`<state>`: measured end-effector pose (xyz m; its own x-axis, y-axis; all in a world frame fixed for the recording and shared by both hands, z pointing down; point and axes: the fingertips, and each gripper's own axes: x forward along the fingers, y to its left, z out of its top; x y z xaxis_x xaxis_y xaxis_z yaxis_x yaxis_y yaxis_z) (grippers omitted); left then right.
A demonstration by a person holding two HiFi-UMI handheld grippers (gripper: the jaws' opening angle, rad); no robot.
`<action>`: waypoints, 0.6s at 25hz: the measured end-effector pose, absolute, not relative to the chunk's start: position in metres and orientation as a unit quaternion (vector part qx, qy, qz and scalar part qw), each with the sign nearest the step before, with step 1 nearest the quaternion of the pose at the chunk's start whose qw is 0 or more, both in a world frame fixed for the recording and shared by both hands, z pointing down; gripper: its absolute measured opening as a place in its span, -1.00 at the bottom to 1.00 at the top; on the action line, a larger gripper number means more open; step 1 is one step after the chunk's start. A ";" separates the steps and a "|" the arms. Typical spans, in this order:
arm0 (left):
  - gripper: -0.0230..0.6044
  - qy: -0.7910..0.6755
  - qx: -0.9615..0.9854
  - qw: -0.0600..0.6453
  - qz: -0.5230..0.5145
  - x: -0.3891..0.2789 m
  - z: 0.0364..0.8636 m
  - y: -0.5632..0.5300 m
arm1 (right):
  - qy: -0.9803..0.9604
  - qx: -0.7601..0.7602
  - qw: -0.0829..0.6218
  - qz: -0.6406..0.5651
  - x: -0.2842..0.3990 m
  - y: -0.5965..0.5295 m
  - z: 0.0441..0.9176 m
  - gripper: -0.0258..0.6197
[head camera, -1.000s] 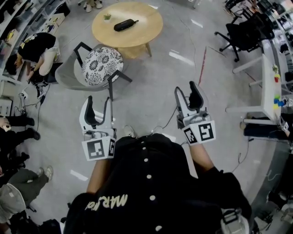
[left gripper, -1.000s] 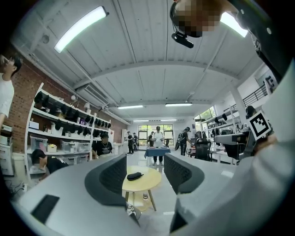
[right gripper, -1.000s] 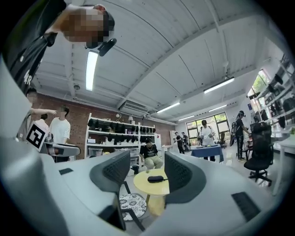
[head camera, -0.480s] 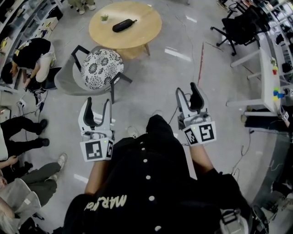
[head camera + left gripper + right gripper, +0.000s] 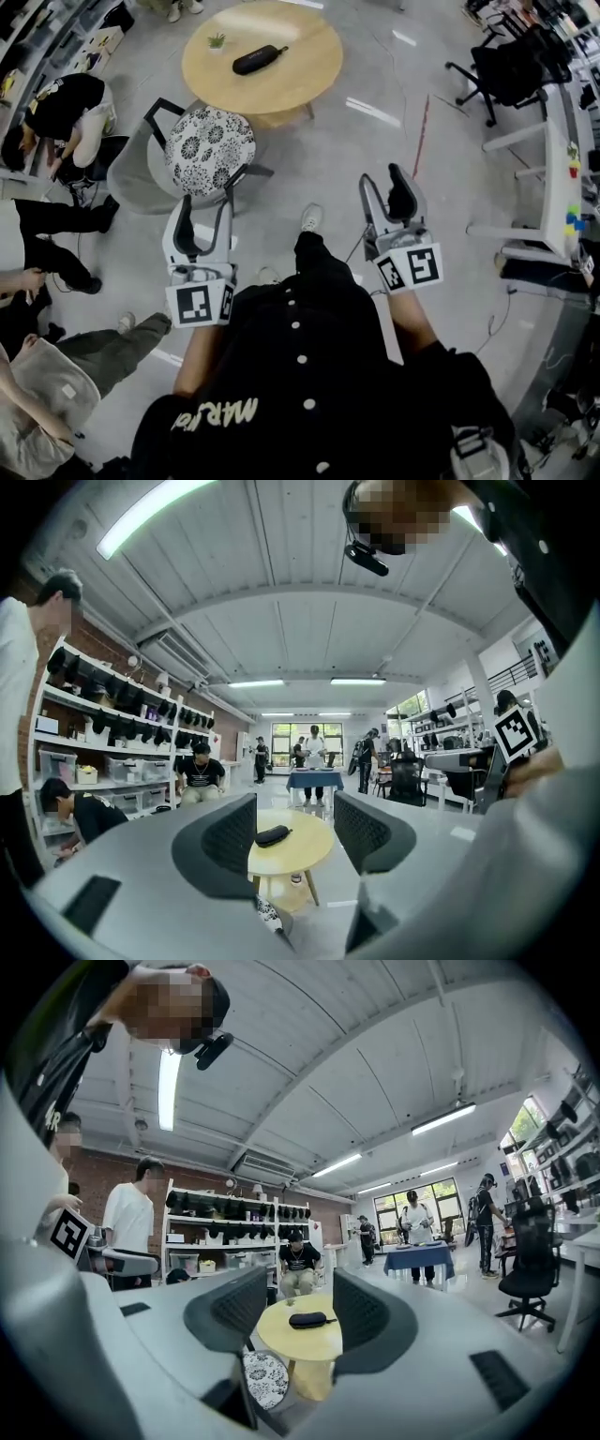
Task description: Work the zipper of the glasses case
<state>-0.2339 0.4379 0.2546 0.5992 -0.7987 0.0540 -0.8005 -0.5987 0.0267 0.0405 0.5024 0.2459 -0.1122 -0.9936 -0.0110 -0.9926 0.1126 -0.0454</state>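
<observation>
A black glasses case [image 5: 258, 59] lies zipped on a round wooden table [image 5: 309, 84] several steps ahead of me, far beyond both grippers. My left gripper [image 5: 202, 216] and right gripper [image 5: 384, 187] are held at waist height over the floor, both open with nothing between the jaws. Through the left gripper view the case [image 5: 272, 835] shows small on the table [image 5: 305, 855] between the open jaws [image 5: 295, 832]. The right gripper view shows the same case [image 5: 309, 1320] on the table [image 5: 281, 1340], framed by that open gripper [image 5: 300, 1312].
A grey chair with a black-and-white patterned cushion [image 5: 210, 138] stands between me and the table. People sit and stand along the left [image 5: 70, 103]. A black office chair [image 5: 511, 70] and a white desk [image 5: 553, 178] are at the right. Shelving lines the left wall [image 5: 103, 733].
The person carrying the grippers has stepped forward, one foot now ahead. The table and chair have shifted slightly in view. Both grippers stay open and held the same.
</observation>
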 end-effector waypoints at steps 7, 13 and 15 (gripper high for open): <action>-0.16 -0.477 0.879 0.024 0.019 -0.188 0.245 0.359 | 0.769 -0.639 0.012 -0.009 0.088 0.412 0.236 -0.29; -0.16 -0.506 0.862 0.020 0.024 -0.148 0.238 0.311 | 0.786 -0.618 0.019 -0.019 0.136 0.356 0.237 -0.29; -0.16 -0.513 0.858 0.022 0.026 -0.136 0.239 0.302 | 0.792 -0.609 0.018 -0.021 0.147 0.339 0.239 -0.29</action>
